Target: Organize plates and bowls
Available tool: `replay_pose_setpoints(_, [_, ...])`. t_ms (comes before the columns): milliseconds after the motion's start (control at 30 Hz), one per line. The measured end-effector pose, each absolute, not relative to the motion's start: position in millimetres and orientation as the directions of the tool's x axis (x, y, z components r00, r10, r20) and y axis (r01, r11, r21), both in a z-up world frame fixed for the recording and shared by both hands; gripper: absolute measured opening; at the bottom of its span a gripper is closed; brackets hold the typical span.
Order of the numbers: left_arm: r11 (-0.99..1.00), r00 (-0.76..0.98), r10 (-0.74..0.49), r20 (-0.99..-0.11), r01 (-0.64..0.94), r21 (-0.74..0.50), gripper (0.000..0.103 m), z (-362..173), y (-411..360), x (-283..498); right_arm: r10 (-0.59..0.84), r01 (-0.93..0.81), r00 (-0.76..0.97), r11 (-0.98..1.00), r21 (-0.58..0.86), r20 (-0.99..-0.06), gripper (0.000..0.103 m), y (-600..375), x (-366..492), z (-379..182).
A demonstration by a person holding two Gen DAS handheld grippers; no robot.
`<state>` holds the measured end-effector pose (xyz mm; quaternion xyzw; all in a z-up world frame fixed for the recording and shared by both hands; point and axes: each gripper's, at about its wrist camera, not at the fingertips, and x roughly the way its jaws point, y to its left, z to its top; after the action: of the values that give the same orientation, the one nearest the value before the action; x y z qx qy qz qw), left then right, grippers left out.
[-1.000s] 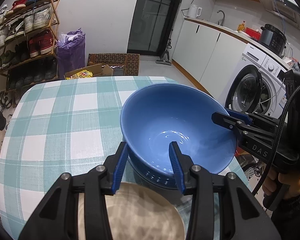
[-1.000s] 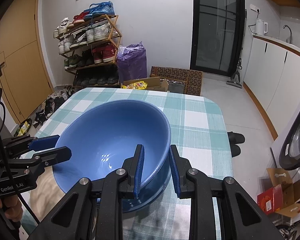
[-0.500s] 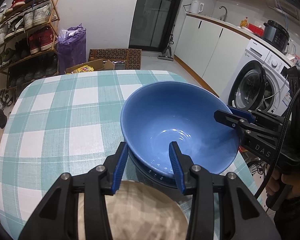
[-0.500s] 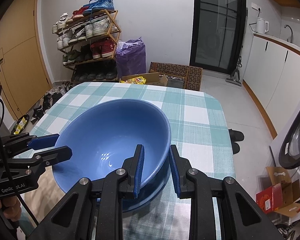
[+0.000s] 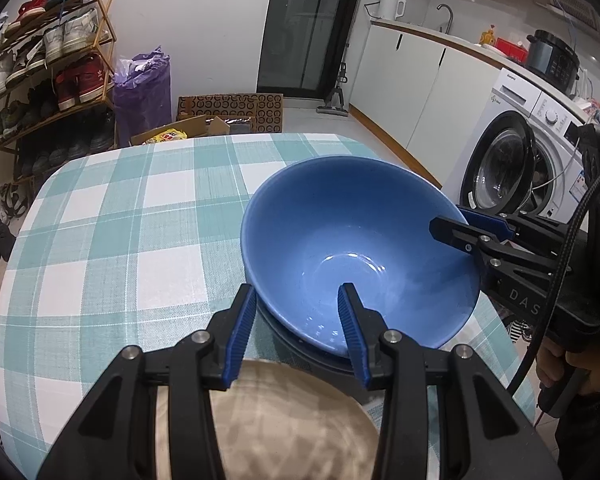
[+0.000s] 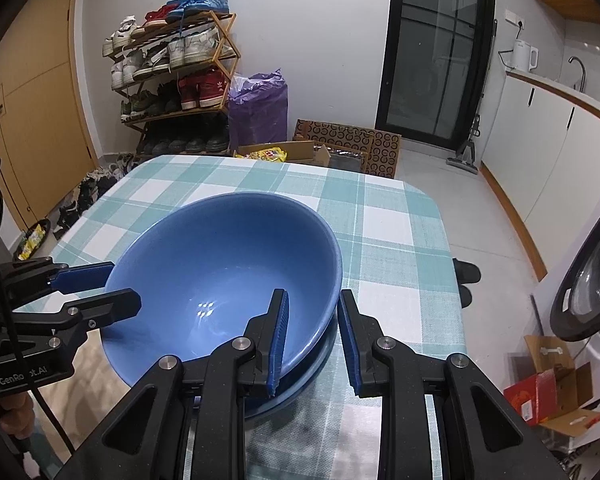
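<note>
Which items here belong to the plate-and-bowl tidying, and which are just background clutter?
Job: blue bowl, straddled by left gripper and right gripper; dark plate beneath; beige plate.

Lying about: shoe rack, purple bag, cardboard boxes, washing machine, kettle.

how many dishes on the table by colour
blue bowls: 2, one tilted in the other
beige plate: 1
total: 3
</note>
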<state>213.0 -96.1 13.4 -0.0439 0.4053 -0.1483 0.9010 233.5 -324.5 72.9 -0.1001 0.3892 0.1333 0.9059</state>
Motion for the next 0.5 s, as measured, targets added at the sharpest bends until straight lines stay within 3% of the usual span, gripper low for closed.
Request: replay_pose_setpoints(500, [0.953,0.612,-0.297,-0.732,0.238,-0.188,0.041,6,-97,215,0.128,-0.321,0.667,0.938,-0.129,-0.734,0.026,-320,231,59])
